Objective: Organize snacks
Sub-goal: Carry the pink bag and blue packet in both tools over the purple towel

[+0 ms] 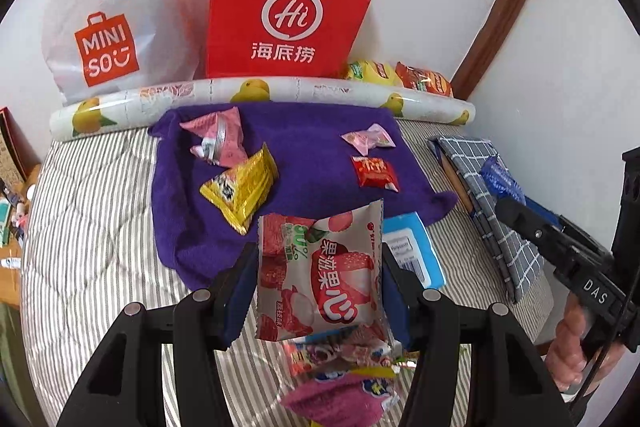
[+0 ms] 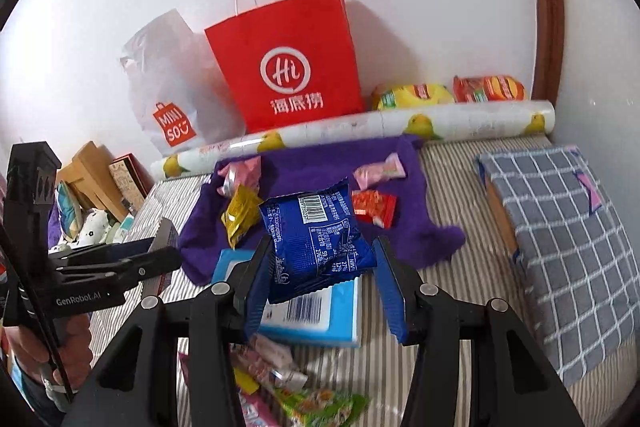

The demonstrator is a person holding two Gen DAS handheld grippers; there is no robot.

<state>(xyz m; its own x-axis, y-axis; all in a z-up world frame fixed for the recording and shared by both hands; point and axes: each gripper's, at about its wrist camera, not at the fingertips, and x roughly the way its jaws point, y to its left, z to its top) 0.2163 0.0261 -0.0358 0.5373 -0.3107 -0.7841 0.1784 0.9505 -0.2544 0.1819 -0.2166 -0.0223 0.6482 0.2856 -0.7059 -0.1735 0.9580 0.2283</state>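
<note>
Left gripper (image 1: 320, 267) low in the left wrist frame, clamped on a white-and-red lychee packet (image 1: 320, 267) held upright between blue pads above a striped bedcover (image 1: 92, 227). Right gripper (image 2: 320, 267) low centre in the right wrist frame, closed on a blue packet (image 2: 316, 243), barcode side up, over a light-blue box (image 2: 340, 323). Behind both, at mid-frame, a purple towel (image 1: 304, 147) bearing four small snacks: a pink packet (image 1: 218, 141) upper left, a yellow packet (image 1: 240, 189) just below it and touching, a pink candy (image 1: 370, 140) upper right, a red sachet (image 1: 375, 173) just beneath. Along the towel's far edge, a lemon-print roll (image 1: 256, 93); beyond it against the wall, a red bag (image 1: 288, 11) and, to its left, a white Miniso bag (image 1: 108, 39). Right of the red bag, a yellow pack (image 1: 372, 71) and an orange pack (image 1: 426, 79). At the right edge, a grey checked cloth (image 2: 568, 235). At the bottom of both frames, a loose pile of snacks (image 1: 344, 375). A hand (image 1: 568, 351) on the right gripper's handle at lower right of the left wrist frame.
</note>
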